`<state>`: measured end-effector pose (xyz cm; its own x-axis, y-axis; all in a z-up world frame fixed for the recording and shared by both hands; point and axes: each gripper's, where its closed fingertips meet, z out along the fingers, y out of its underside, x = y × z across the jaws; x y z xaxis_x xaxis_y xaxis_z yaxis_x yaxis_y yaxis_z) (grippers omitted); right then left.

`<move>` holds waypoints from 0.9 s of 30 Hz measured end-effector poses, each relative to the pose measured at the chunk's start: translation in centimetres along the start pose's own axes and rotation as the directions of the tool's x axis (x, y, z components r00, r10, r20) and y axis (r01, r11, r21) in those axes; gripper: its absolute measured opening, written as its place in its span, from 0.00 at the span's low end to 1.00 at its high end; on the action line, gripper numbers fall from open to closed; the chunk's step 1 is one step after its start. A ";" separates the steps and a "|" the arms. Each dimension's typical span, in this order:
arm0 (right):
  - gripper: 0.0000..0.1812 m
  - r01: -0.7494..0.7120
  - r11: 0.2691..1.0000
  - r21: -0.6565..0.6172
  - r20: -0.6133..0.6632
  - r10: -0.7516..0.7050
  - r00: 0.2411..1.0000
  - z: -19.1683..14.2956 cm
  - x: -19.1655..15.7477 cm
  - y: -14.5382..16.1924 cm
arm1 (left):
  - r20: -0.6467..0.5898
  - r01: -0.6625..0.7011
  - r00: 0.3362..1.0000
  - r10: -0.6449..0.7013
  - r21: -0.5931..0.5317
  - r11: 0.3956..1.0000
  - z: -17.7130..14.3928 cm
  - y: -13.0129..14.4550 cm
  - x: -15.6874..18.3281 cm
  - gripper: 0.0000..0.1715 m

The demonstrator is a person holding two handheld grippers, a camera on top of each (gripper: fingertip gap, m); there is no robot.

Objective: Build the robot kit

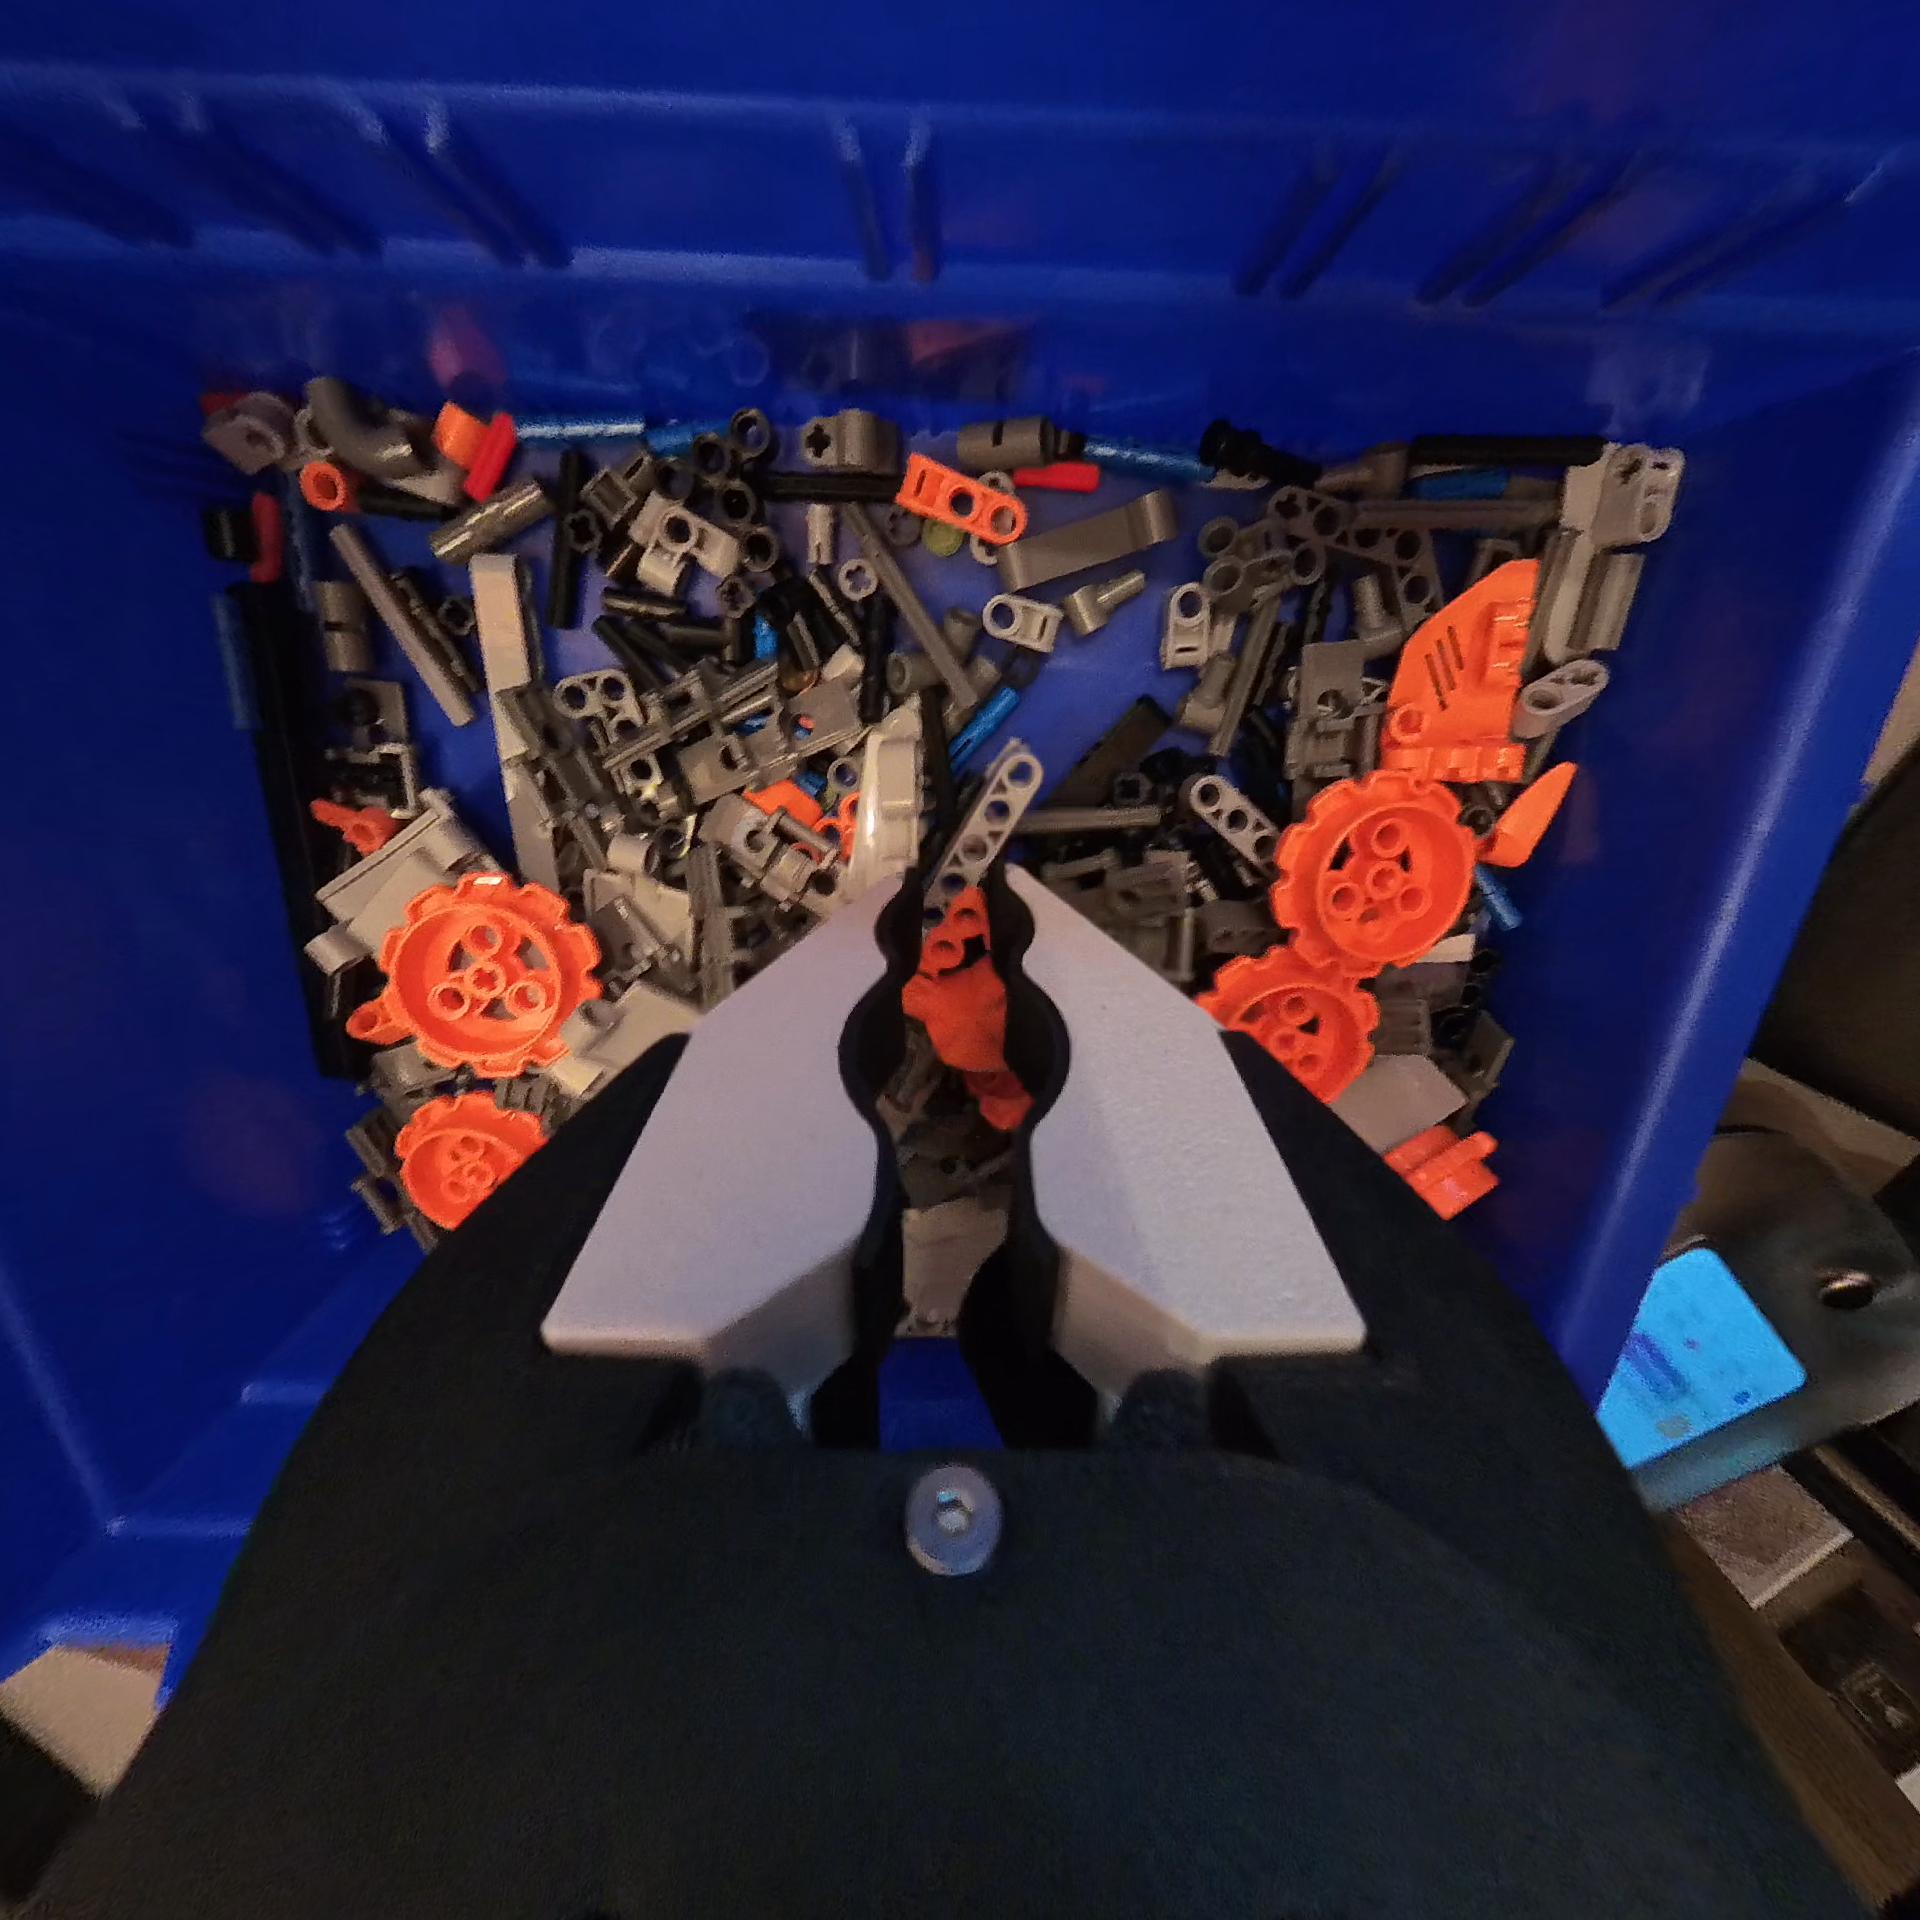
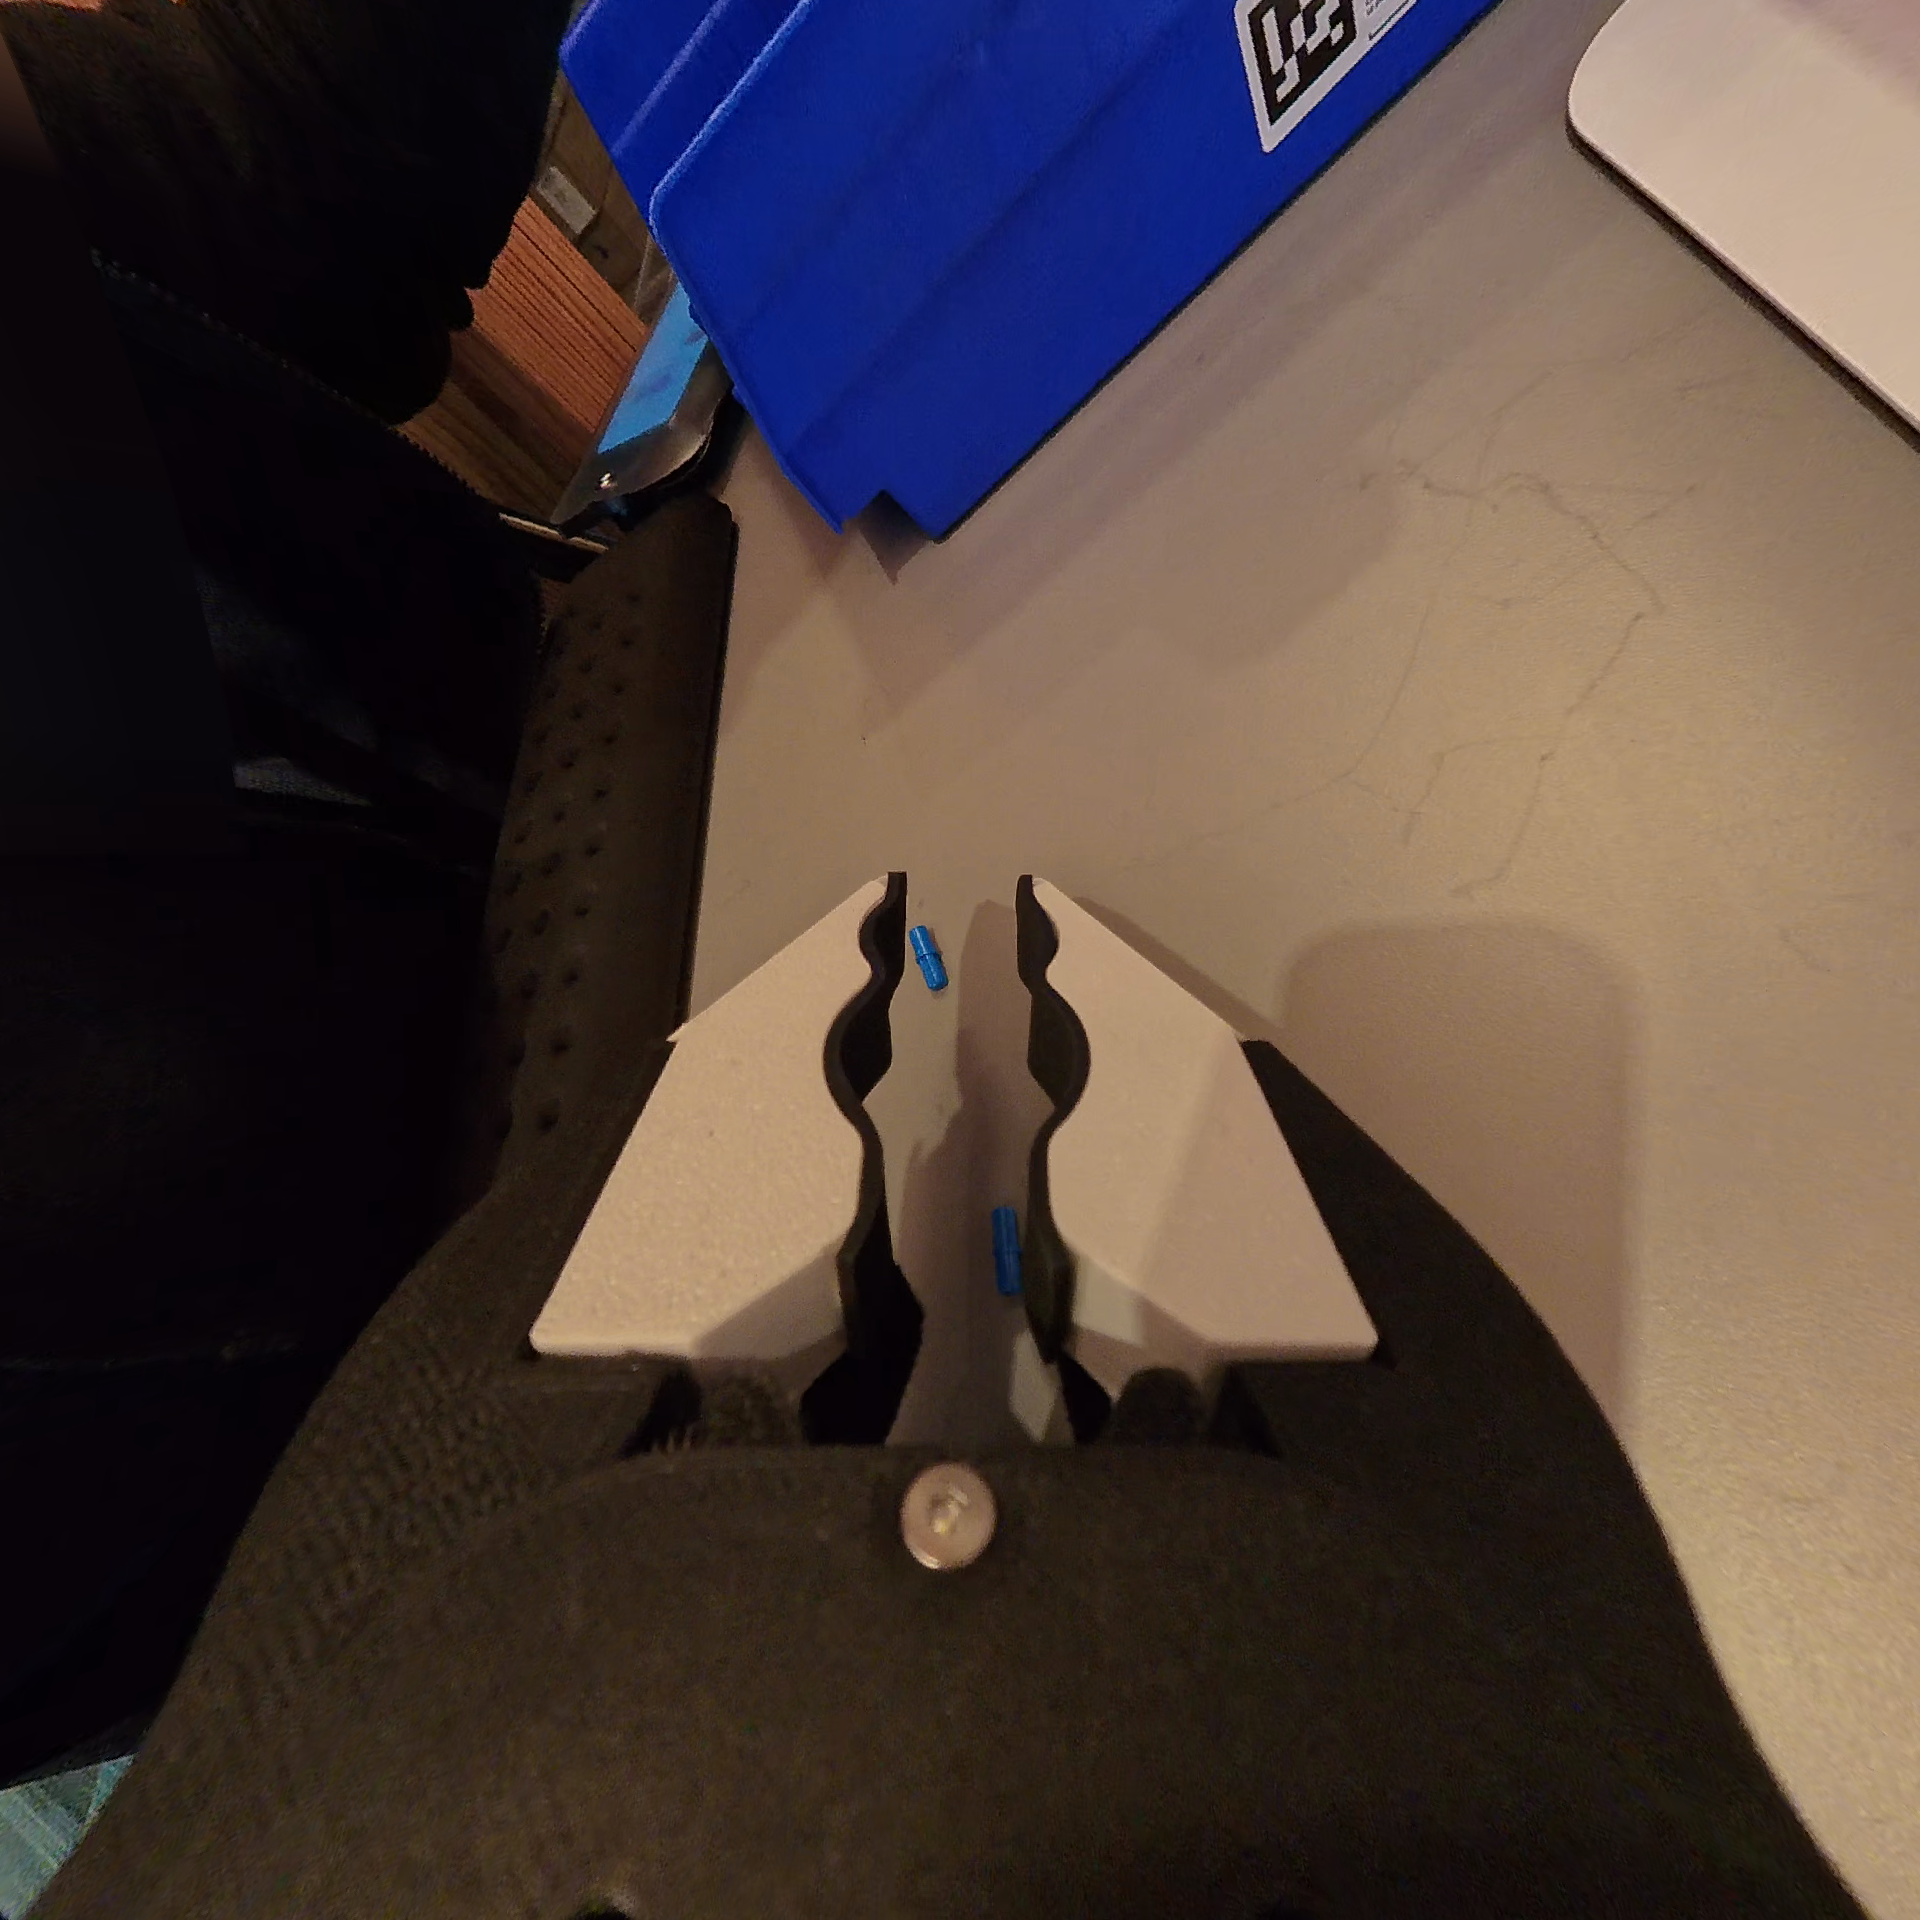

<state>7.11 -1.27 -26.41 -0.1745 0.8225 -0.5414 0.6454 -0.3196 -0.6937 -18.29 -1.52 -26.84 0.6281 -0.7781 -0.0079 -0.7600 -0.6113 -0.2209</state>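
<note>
My left gripper [image 1: 951, 888] reaches down into a blue bin [image 1: 156, 831] full of loose grey, black, blue and orange building pieces. Its jaws stand close together, and a light grey beam with holes [image 1: 982, 816] sticks up from between the tips, apparently pinched there. An orange piece [image 1: 961, 997] lies in the pile under the fingers. My right gripper [image 2: 961, 883] is open and empty, low over a beige table [image 2: 1351, 727]. Two small blue pins lie on the table between its fingers, one near the left tip [image 2: 927, 958] and one by the right finger's base [image 2: 1005, 1252].
Several orange toothed wheels [image 1: 1377, 873] [image 1: 483, 971] lie in the bin. In the right wrist view, the blue bin's outer wall [image 2: 935, 260] with a black-and-white sticker stands ahead near the table's left edge. A pale rounded board [image 2: 1766, 156] lies at the far right. A dark chair [image 2: 260, 727] is left of the table. Some 25 cm of space lies between my two pairs of fingers.
</note>
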 end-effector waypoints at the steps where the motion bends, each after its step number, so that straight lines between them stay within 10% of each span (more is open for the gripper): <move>1: 0.10 0.000 1.000 -0.001 0.000 0.000 1.000 0.0 0.0 0.0 | 0.018 0.003 1.000 -0.003 -0.014 1.000 -0.1 0.3 -0.4 0.06; 27: 0.10 0.000 1.000 -0.003 -0.002 0.000 1.000 0.1 0.1 0.1 | 0.085 0.059 0.995 -0.060 0.011 0.998 -1.0 -0.7 -1.9 0.17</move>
<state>7.08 -1.28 -26.56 -0.1726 0.8234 -0.5406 0.6475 -0.3187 -0.6922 -19.15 0.25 -25.73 0.6842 -0.7251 -0.0777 -0.7198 -0.6544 -0.2315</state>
